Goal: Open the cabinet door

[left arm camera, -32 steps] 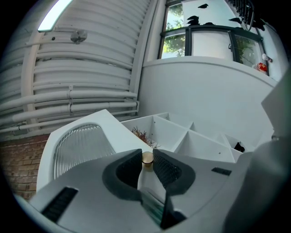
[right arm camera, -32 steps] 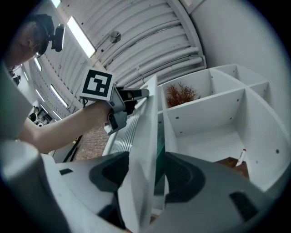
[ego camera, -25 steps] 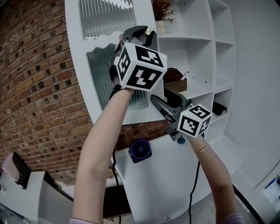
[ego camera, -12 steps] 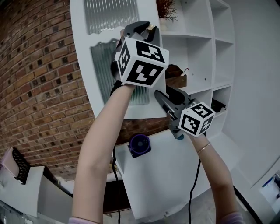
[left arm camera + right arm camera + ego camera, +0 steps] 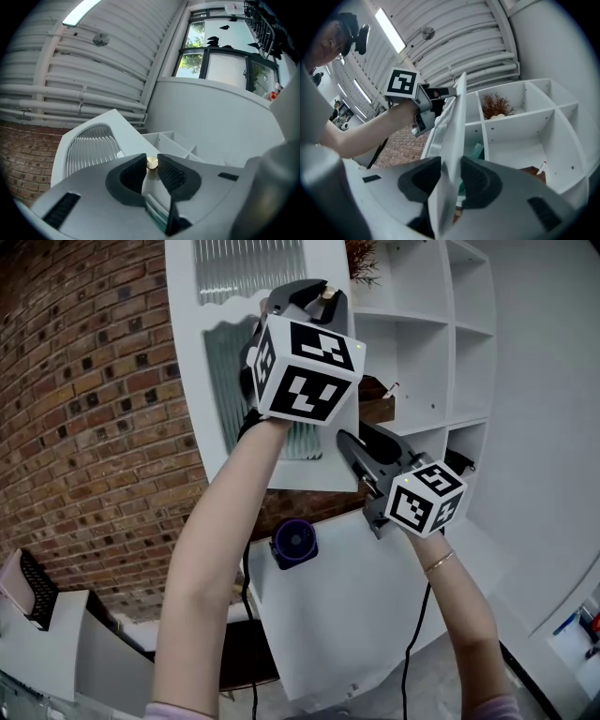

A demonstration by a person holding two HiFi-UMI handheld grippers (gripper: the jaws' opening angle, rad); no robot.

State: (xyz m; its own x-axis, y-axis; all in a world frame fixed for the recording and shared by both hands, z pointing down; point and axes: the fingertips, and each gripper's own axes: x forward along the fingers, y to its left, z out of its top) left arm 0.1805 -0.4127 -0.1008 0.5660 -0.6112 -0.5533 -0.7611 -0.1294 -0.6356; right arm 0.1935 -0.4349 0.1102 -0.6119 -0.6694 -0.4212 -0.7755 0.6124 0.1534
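Since the cabinet door point(image 5: 291, 474) already stands swung well out from the shelf unit point(image 5: 422, 352), with the compartments behind it in plain sight, I'd say this one's mostly done. What's left is probably just easing it a bit further off the shelf unit and letting go. My left gripper point(image 5: 314, 296) is clamped on the little brass knob point(image 5: 327, 293) at the door's free edge. My right gripper point(image 5: 352, 442) sits lower on that same edge, on the side nearer the shelf unit. Its jaws have just been closing with the panel between them, and they look pinched onto it now. The head view gives the overall picture, both grippers on the door and the gap it's opened from the shelf unit, but my marker cube hides most of the left grip. The left gripper view sorts that out, with both pads right up against the knob and the ribbed glass point(image 5: 91, 150) beside it. Only the right gripper view shows the door edge-on between the pads, plus the dried plant point(image 5: 494, 104) inside the shelf unit
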